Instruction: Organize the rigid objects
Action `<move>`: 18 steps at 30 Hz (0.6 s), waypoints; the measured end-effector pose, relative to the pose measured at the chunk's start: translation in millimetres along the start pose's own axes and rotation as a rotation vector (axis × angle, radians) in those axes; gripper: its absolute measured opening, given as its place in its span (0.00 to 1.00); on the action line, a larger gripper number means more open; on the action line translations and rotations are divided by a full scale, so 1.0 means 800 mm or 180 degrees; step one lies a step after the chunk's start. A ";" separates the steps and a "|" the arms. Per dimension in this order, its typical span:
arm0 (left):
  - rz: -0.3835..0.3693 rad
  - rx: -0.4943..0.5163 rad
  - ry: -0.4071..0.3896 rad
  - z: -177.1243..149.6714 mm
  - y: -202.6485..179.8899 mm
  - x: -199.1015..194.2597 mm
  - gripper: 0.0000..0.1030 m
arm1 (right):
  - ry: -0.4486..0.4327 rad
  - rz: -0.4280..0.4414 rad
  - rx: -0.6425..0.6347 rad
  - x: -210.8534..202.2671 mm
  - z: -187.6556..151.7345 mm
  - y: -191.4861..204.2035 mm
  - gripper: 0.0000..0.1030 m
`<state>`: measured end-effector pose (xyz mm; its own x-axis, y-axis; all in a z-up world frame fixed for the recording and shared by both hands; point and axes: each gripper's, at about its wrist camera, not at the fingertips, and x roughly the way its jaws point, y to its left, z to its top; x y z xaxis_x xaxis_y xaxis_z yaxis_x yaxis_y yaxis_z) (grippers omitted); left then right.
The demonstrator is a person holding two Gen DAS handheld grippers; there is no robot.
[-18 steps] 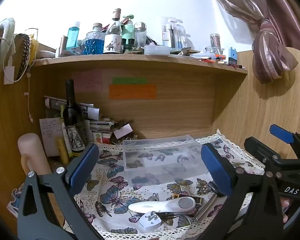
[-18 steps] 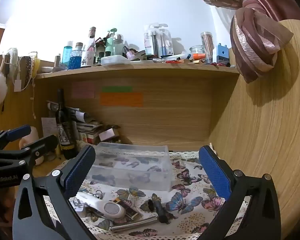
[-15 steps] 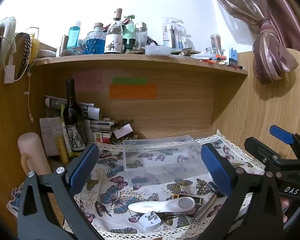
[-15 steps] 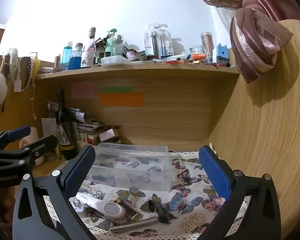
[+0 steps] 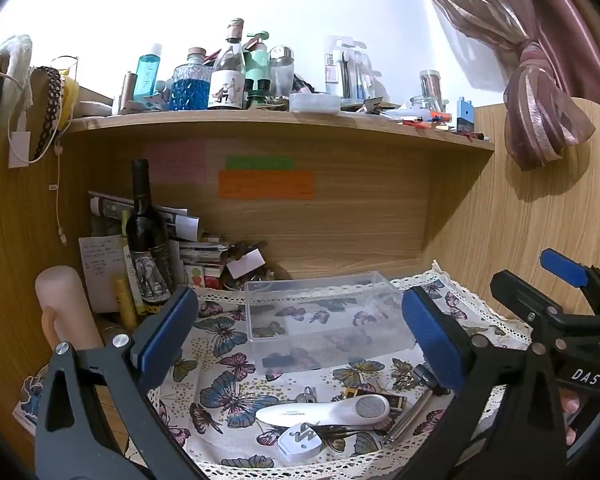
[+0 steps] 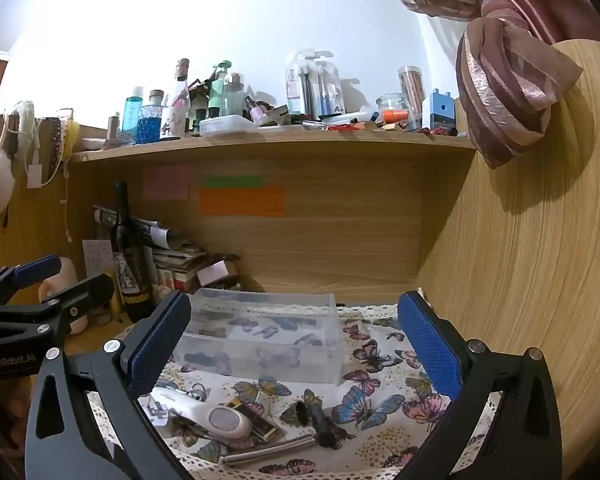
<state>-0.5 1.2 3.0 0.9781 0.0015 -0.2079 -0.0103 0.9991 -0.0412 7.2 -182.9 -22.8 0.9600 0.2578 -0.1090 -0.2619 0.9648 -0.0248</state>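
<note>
A clear plastic box (image 5: 324, 316) stands empty on the butterfly cloth (image 5: 220, 364); it also shows in the right wrist view (image 6: 264, 336). In front of it lie a white handheld device (image 5: 328, 410), a white plug (image 5: 300, 442), a silver rod (image 5: 408, 416), a small padlock (image 5: 307, 395) and a black part (image 6: 320, 420). The device (image 6: 216, 416) and rod (image 6: 268, 450) show in the right wrist view too. My left gripper (image 5: 300, 332) is open and empty, above the cloth's front. My right gripper (image 6: 292, 340) is open and empty, to its right.
A dark wine bottle (image 5: 144, 236) and stacked papers (image 5: 196, 248) stand at the back left. A pink cylinder (image 5: 64, 312) stands at the left. The upper shelf (image 5: 276, 120) is crowded with bottles. A wooden wall (image 6: 520, 280) closes the right side.
</note>
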 end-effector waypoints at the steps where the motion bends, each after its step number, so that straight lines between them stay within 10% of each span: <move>1: -0.0011 -0.0002 0.0002 0.000 0.001 0.000 1.00 | -0.0015 0.0000 0.0002 -0.005 0.002 0.000 1.00; 18: -0.0047 -0.0030 0.0030 -0.001 -0.003 0.001 1.00 | -0.0020 -0.0004 0.0002 -0.002 0.001 0.001 1.00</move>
<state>0.5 -1.2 2.1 0.9762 -0.0136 -0.2164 0.0020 0.9986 -0.0535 5.6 -182.8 -22.0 0.9610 0.2570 -0.1026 -0.2607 0.9651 -0.0244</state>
